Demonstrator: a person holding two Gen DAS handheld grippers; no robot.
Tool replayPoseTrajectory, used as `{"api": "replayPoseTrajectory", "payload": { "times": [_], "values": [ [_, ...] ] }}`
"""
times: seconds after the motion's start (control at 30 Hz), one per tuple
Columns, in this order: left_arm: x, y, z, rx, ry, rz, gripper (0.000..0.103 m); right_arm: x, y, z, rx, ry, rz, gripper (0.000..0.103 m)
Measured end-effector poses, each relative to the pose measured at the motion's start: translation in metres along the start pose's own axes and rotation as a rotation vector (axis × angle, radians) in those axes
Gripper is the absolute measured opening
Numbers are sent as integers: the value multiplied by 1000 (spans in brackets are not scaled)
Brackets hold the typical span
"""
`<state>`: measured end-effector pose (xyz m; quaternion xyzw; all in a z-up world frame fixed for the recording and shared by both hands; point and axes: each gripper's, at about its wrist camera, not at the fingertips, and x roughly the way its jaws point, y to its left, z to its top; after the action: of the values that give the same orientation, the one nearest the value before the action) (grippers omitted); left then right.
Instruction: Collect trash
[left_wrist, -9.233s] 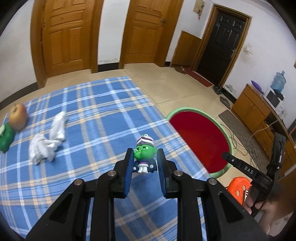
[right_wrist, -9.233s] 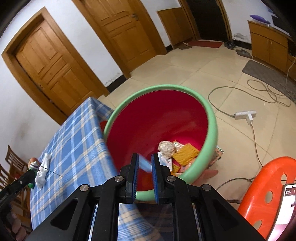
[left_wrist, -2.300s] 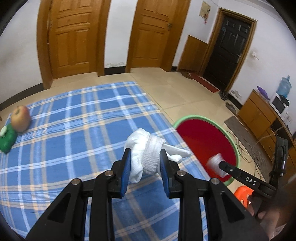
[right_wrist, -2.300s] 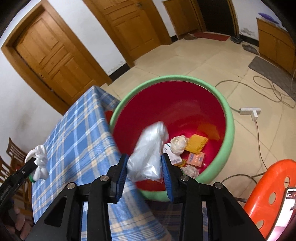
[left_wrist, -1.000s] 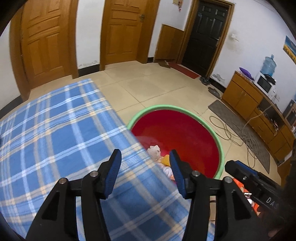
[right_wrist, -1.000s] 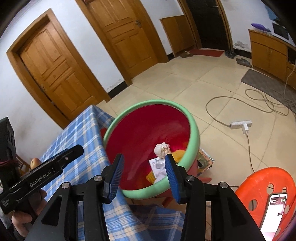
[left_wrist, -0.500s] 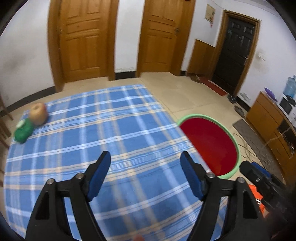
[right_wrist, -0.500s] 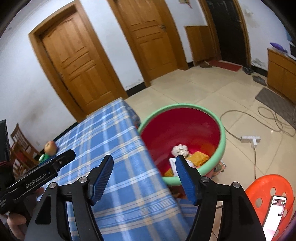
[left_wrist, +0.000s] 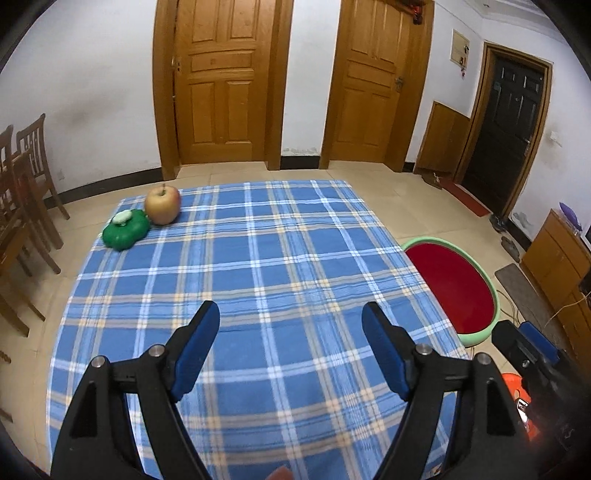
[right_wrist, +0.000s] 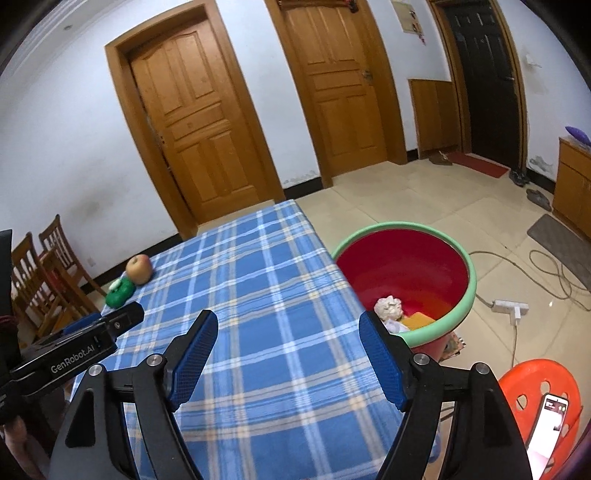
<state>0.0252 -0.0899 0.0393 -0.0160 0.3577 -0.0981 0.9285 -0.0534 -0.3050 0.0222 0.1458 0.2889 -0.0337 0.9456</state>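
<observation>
Above the blue plaid tablecloth (left_wrist: 280, 266) we hold the left gripper (left_wrist: 291, 332) with its jaws spread wide and nothing between them. Our right gripper (right_wrist: 288, 339) is likewise released and empty, over the cloth's near edge. Trash lies inside the red bin (right_wrist: 402, 269) with the green rim, on the floor just beside the table: a crumpled white wad (right_wrist: 388, 308) and a yellow piece (right_wrist: 417, 320). At the far corner, an apple (left_wrist: 162, 205) touches a green toy (left_wrist: 125, 230).
</observation>
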Motion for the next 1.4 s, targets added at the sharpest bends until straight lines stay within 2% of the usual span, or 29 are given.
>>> {"api": "replayPoseTrajectory", "payload": {
  "times": [0.5,1.4],
  "values": [
    [-15,13,-6,-34,-36,49,79,-5,12,-7,-26,6,21,80],
    [-15,17,-8,-38,-37,51,79,-1,14,-9,-23,13,27,80]
  ]
}}
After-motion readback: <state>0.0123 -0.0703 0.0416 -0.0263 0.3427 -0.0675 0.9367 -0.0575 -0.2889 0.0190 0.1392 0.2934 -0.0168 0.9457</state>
